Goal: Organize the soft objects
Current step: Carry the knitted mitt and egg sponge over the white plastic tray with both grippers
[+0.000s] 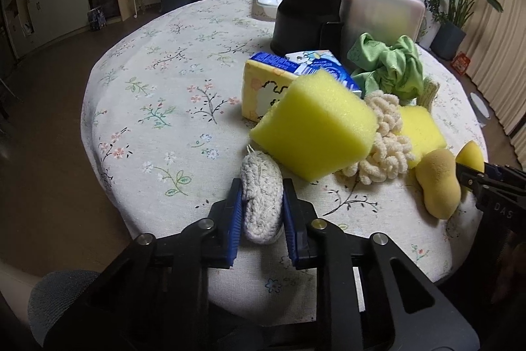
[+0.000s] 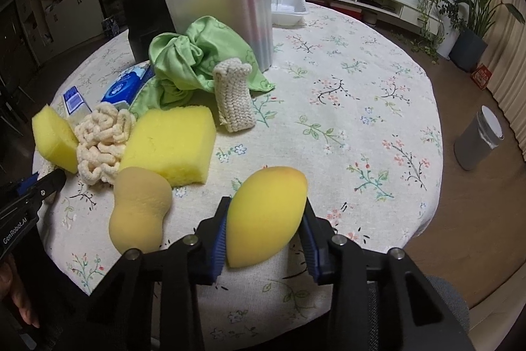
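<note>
Left gripper (image 1: 262,186) clamps a grey rope scrubber (image 1: 262,203) near the table's (image 2: 345,107) front edge. Right gripper (image 2: 266,213) clamps a yellow egg sponge (image 2: 264,216), also nr front edge. Tan sponge (image 2: 139,213), square sponges & green cloth (image 2: 197,61) lie b/w them, twd centre.

Floral cream tablecloth (image 2: 345,81); yellow sponge (image 2: 171,143); green cloth (image 2: 197,55); yellow-orange egg sponge (image 2: 266,213); grey-white rope scrubber (image 1: 261,199).
</note>
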{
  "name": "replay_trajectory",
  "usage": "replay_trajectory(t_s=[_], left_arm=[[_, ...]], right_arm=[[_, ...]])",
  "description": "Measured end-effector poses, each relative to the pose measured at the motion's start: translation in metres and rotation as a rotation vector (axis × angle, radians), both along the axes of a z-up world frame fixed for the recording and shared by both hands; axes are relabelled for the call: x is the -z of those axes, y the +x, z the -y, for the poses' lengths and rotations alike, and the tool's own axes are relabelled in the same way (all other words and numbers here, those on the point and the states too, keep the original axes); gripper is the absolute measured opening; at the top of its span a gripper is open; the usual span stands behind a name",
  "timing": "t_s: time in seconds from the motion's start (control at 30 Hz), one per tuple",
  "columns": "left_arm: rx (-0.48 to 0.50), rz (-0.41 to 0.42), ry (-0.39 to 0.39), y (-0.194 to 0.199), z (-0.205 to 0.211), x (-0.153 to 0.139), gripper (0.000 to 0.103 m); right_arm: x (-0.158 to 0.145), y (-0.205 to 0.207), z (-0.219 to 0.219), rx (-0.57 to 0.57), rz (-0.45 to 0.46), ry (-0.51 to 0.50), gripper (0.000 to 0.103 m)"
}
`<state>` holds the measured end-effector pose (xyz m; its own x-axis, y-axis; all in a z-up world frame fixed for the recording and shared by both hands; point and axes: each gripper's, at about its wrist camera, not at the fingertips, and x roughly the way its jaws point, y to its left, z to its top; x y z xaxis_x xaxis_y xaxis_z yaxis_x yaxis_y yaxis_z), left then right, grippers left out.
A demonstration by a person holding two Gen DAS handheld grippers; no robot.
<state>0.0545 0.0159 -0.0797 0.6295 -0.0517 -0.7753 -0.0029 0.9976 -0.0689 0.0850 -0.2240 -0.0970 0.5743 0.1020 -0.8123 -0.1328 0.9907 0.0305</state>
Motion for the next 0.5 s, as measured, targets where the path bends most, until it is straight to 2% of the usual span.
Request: replay_trajectory(t_s=[0.3, 0.5], left_arm=[[0.014, 0.011, -0.027, -0.003, -0.001, -0.008, 0.019], [0.036, 0.007, -0.014, -0.004, 0.003, -0.016, 0.019]], right_arm=[[-0.012, -0.005, -0.009, -0.038, 0.032, 0.002, 0.04], [-0.018, -0.006, -0.007, -0.048, 0.035, 0.003, 0.04]])
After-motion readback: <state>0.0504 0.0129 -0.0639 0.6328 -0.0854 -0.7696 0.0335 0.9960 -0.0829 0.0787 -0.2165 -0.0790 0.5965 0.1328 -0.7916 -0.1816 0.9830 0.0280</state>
